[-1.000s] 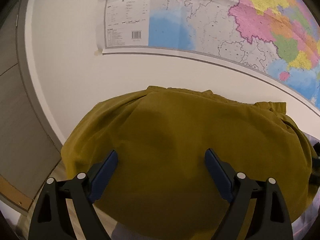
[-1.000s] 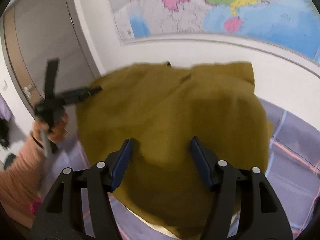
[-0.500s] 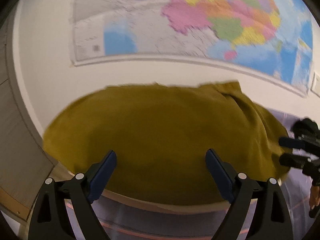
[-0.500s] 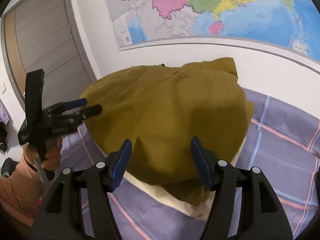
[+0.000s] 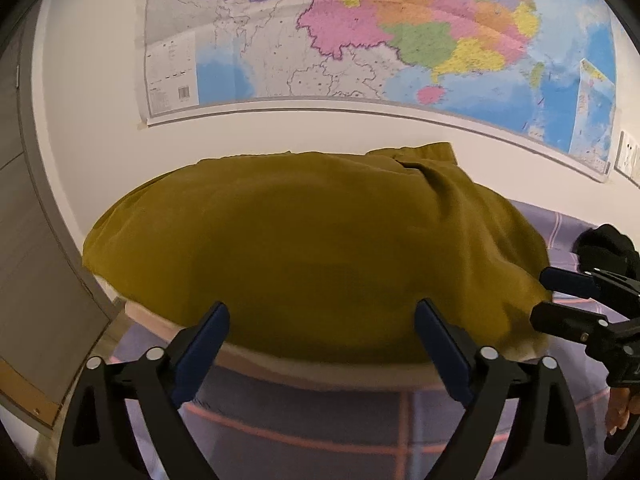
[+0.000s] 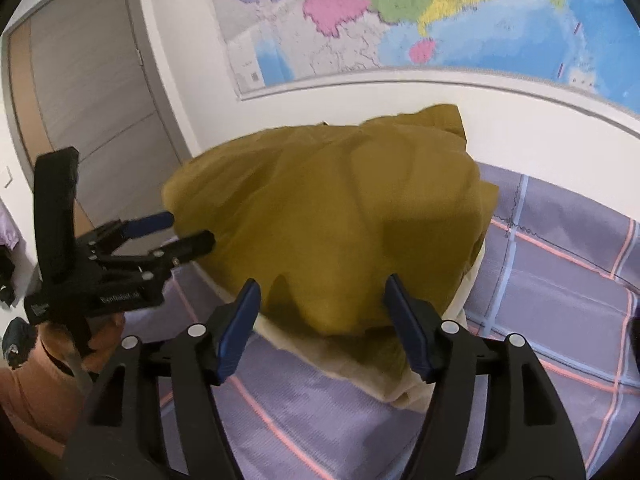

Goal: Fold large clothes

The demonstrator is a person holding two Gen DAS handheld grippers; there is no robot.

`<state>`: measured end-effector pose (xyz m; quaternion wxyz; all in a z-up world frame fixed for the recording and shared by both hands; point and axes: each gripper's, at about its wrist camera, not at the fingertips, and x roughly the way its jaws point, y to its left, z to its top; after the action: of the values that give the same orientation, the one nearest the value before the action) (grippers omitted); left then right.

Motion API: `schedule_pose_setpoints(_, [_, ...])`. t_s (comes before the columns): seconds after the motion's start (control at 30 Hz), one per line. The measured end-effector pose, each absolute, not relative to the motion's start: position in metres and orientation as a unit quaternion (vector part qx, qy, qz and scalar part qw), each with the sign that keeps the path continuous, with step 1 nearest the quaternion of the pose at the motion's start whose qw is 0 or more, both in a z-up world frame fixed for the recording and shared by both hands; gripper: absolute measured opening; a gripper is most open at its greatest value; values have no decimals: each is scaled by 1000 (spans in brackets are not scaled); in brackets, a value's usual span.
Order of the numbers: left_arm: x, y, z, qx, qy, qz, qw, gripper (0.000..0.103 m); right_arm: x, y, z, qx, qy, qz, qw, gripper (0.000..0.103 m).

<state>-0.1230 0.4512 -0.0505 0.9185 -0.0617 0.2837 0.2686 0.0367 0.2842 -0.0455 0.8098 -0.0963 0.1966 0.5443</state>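
Observation:
A mustard-yellow garment [image 5: 312,248] lies heaped over a cream pillow [image 5: 320,368] on the bed against the wall; it also shows in the right wrist view [image 6: 340,216]. My left gripper [image 5: 322,320] is open and empty, just short of the garment's near edge. It also shows at the left of the right wrist view [image 6: 176,232]. My right gripper [image 6: 322,300] is open and empty, in front of the garment's near right corner. It also shows at the right edge of the left wrist view [image 5: 556,300].
A purple plaid bedsheet [image 6: 560,280] covers the bed. A large map [image 5: 360,40] hangs on the white wall behind. A grey door [image 6: 88,100] stands at the left. The pillow's cream edge [image 6: 360,372] sticks out under the garment.
Both grippers have pulled back from the garment. It has settled onto the pillow, and more of the bedsheet shows below it. Both stay open.

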Motion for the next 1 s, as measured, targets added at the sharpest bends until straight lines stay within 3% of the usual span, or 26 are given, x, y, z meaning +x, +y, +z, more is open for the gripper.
schedule_pose_setpoints(0.07, [-127, 440, -50, -62, 280, 271, 919, 96, 31, 275, -45, -93, 191, 546, 811, 66])
schedule_pose_setpoints(0.23, [-136, 422, -53, -84, 280, 269, 918, 96, 22, 258, -47, -84, 191, 541, 815, 68])
schedule_pose_setpoints(0.4, [-144, 407, -56, -94, 285, 289, 909, 96, 6, 241, -49, -87, 175, 537, 821, 81])
schedule_pose_setpoints(0.53, [-149, 400, -59, -112, 292, 297, 902, 96, -3, 234, -50, -89, 173, 535, 822, 81])
schedule_pose_setpoints(1.0, [-169, 377, -59, -102, 292, 326, 893, 96, -34, 219, -55, -104, 145, 545, 819, 97])
